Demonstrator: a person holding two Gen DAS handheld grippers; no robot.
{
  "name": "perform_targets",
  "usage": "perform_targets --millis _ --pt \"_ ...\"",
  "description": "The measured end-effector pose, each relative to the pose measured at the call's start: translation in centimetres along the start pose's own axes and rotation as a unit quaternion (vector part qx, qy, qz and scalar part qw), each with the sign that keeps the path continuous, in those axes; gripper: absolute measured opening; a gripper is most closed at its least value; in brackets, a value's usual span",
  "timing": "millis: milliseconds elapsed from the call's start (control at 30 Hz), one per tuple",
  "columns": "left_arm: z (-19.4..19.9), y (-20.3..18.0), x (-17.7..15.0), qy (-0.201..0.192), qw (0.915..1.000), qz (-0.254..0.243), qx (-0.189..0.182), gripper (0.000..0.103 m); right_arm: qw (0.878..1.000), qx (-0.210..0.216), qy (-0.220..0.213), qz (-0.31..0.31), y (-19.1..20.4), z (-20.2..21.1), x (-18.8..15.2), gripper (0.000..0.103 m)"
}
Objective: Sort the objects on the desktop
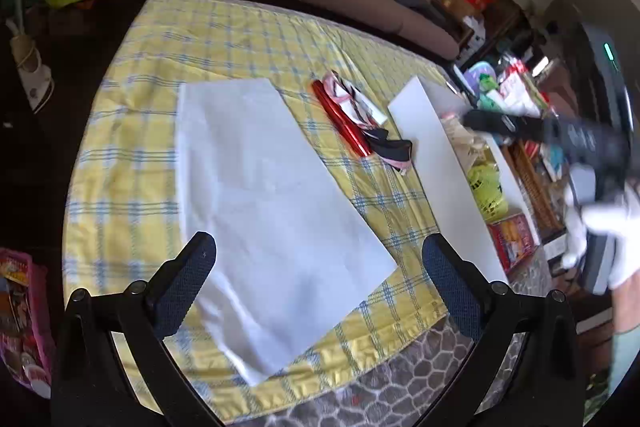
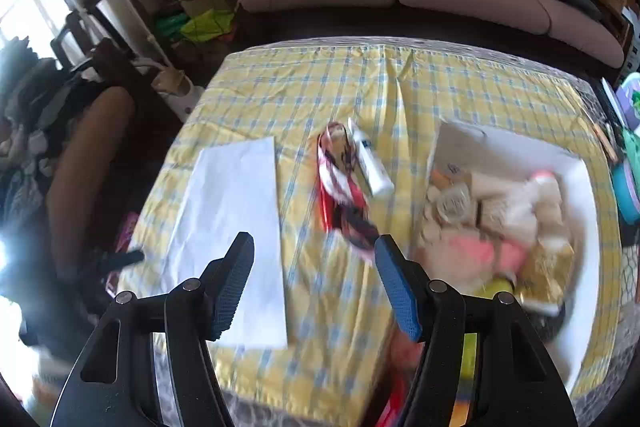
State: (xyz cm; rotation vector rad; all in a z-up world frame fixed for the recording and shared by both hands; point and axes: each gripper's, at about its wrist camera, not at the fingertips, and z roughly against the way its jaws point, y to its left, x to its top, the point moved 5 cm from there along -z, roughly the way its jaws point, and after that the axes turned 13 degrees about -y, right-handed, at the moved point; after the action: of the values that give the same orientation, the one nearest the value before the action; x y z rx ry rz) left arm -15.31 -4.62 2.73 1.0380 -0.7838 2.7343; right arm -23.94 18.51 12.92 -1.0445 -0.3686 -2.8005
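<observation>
Blurred white box (image 2: 576, 167) contents, tube (image 2: 370, 163) half-hidden

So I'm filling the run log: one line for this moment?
left hand-held gripper open, empty | right hand-held gripper open, empty | pen on cloth

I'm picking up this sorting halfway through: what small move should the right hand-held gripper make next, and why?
Probably ease the right hand-held gripper forward and down toward the white tube. Its jaws stand open and empty, and the tube lies loose on the yellow checked cloth beside the red and pink pile, outside the already filled white box.
</observation>
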Motion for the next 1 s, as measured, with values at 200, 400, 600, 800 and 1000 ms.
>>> perform_targets --millis 200,400,600,800,1000 --pt "-1.8 -0.4 0.0 0.019 0.9997 -0.017 -0.003 0.103 0.999 -0.029 0.021 -0.007 0.5 -6.8 2.3 0.064" --pt "-1.9 -0.6 0.3 0.031 0.9994 -0.007 -0.015 0.103 0.997 -0.073 0.039 0.003 0.1 -12.5 2.6 0.048" --pt "-2.0 -1.0 0.6 0.030 0.9993 -0.010 -0.021 0.103 0.996 -0.067 0.053 -0.003 -0.6 -14.5 1.2 0.014" --pt "-2.4 -0.7 0.7 0.022 0.9992 0.007 -0.032 0.103 0.992 0.076 0.032 -0.099 1.0 -12.2 0.5 0.012" --pt "-2.8 0.6 0.4 0.019 0.9997 0.010 -0.016 0.103 0.972 0.201 0.027 -0.115 5.1 -9.0 -0.6 0.012"
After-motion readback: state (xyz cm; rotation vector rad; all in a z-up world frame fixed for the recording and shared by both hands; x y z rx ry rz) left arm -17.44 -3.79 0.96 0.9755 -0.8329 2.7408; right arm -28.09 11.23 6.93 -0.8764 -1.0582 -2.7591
